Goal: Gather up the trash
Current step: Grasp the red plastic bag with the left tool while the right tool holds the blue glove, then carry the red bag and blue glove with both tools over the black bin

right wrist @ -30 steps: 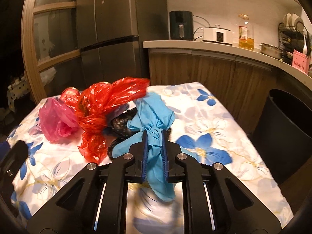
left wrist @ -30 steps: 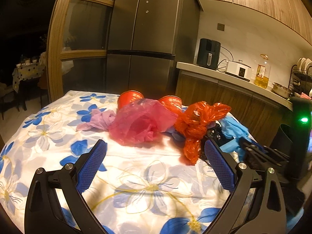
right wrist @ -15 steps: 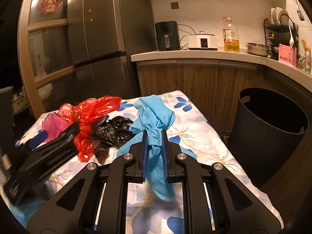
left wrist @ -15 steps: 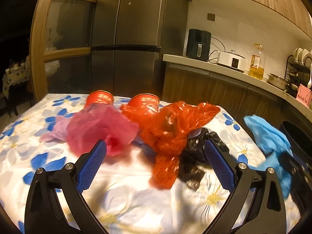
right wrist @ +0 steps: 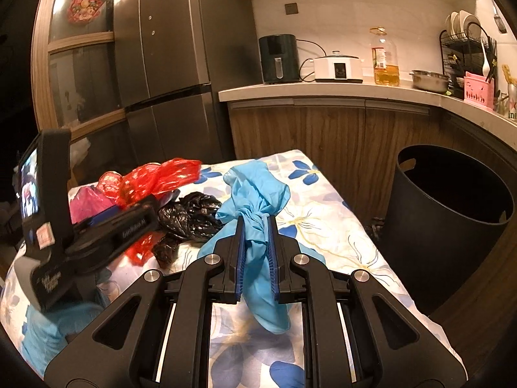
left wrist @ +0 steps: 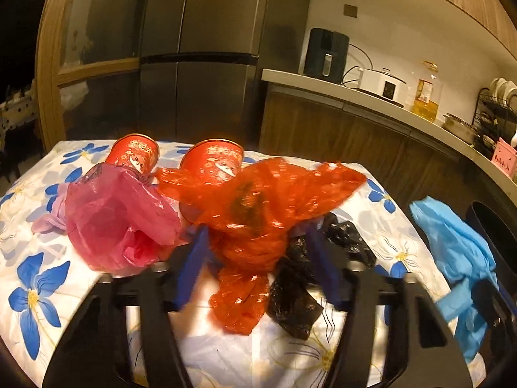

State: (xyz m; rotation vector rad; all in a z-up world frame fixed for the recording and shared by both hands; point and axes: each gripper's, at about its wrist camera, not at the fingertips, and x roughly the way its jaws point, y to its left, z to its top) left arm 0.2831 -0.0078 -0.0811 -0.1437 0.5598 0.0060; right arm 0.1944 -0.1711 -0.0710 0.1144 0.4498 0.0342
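On the flowered tablecloth [left wrist: 38, 278] lies a knotted orange-red plastic bag [left wrist: 258, 207]. My left gripper [left wrist: 257, 258] straddles its twisted neck; its jaws are closing, with the bag between them and small gaps still showing at the blue pads [left wrist: 194, 265]. A pink bag [left wrist: 113, 220] lies to the left and a crumpled black bag [left wrist: 290, 297] to the right. My right gripper [right wrist: 255, 252] is shut on the neck of a light blue bag [right wrist: 255, 194], held just above the table near its right edge. The red bag [right wrist: 155, 177] and black bag [right wrist: 190, 213] lie to its left.
Two red printed cups [left wrist: 135, 155] [left wrist: 216, 158] lie behind the bags. A tall black bin [right wrist: 452, 220] stands open on the floor off the table's right side. Behind are a fridge [right wrist: 181, 64] and a counter [right wrist: 323, 90] with appliances.
My left gripper advanced onto the orange-red bag and its jaws narrowed around the neck. My right gripper carried the blue bag to the right, bringing the bin into view.
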